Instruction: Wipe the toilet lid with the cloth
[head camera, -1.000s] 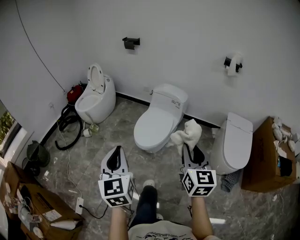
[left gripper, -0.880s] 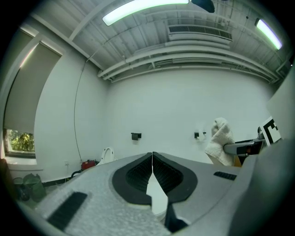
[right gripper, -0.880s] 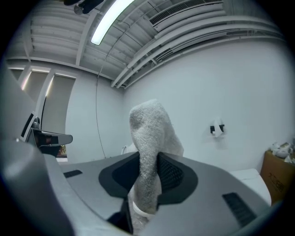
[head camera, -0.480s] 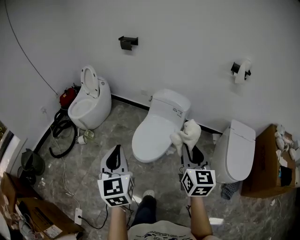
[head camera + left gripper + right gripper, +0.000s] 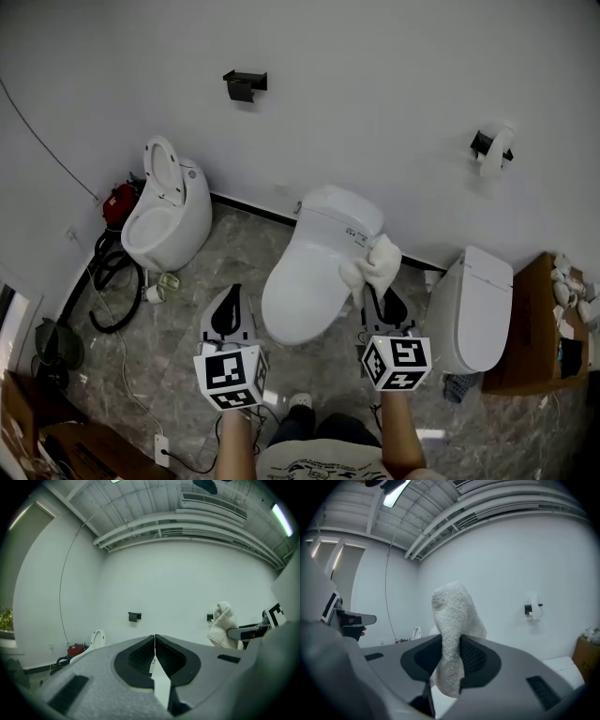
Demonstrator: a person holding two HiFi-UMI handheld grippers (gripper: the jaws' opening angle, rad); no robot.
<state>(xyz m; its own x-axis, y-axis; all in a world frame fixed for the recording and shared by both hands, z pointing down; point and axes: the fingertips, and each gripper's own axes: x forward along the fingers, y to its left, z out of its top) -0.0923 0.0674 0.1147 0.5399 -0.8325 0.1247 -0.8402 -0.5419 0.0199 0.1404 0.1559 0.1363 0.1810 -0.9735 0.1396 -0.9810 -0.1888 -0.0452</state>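
Three toilets stand on the grey stone floor [image 5: 225, 253] along the white wall. The middle toilet [image 5: 328, 220] has its lid [image 5: 305, 281] closed. The left toilet [image 5: 161, 214] has its seat raised, and the right toilet [image 5: 476, 300] is closed too.

The right gripper [image 5: 374, 292] holds the white cloth [image 5: 372, 266]. In the right gripper view, both jaws press on the cloth from the two sides. It stands up above them and hangs a little below them.

In the head view the cloth is over the right edge of the middle toilet's lid, toward the back end. I cannot tell if it touches the lid.

The left gripper [image 5: 233, 298] has its jaws closed together with nothing between them. It is above the floor, just beside the left edge of the middle toilet.

A toilet paper holder [image 5: 491, 148] and a black bracket [image 5: 244, 84] are on the wall. A cardboard box [image 5: 530, 323] stands at the right edge of the floor.
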